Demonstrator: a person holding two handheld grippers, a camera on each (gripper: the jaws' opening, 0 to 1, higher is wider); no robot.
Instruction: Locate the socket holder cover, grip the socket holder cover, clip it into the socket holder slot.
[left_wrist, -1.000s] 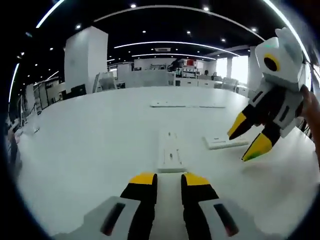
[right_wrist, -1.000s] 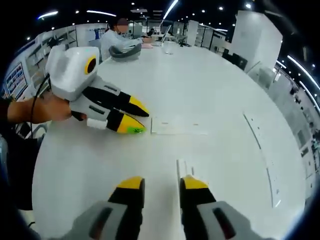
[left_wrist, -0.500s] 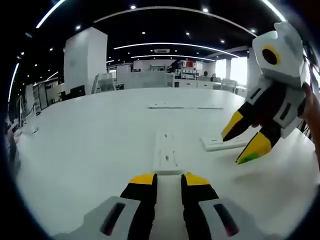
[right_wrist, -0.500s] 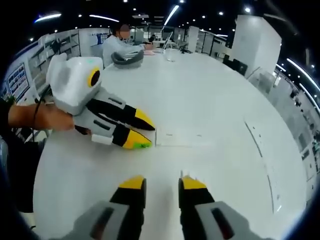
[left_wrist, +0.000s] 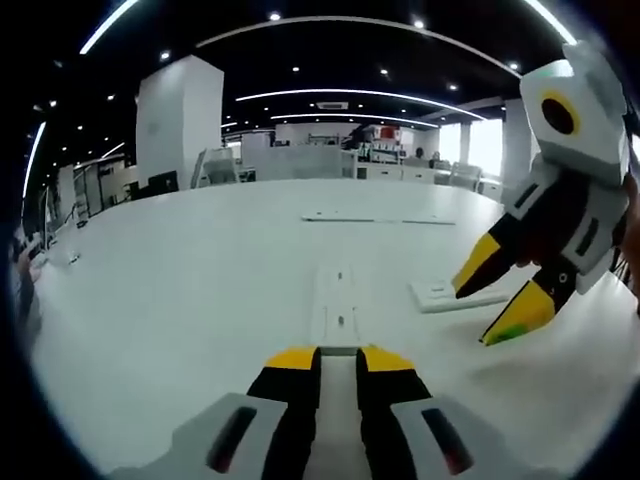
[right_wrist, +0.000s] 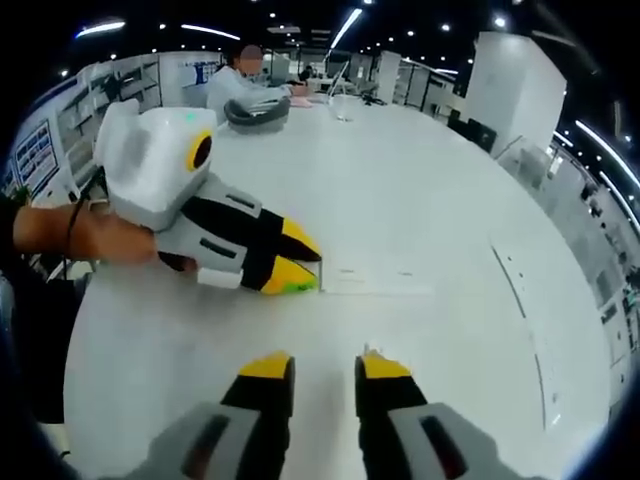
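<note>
A long white socket holder piece (left_wrist: 338, 300) with small slots lies flat on the white table (left_wrist: 180, 300), straight ahead of my left gripper (left_wrist: 338, 360). The left gripper's yellow fingertips sit at its near end with a narrow gap, and I cannot tell whether they touch it. In the right gripper view the same piece (right_wrist: 380, 280) lies crosswise, with the left gripper (right_wrist: 302, 262) at its left end. A shorter white flat piece (left_wrist: 440, 294) lies to the right. My right gripper (left_wrist: 492, 305) hangs open above it. A sliver of that piece (right_wrist: 368, 349) shows beside the right gripper (right_wrist: 325, 366).
Long thin white strips (left_wrist: 375, 216) lie farther back on the table, and the strips (right_wrist: 520, 290) run along its right side in the right gripper view. A person (right_wrist: 240, 85) sits at the far end, next to a grey object (right_wrist: 258, 110). A hand (right_wrist: 90, 235) holds the left gripper.
The left gripper has moved up to the slotted piece's end, and its jaws have narrowed slightly. The short piece has slid almost out of sight under the right gripper.
</note>
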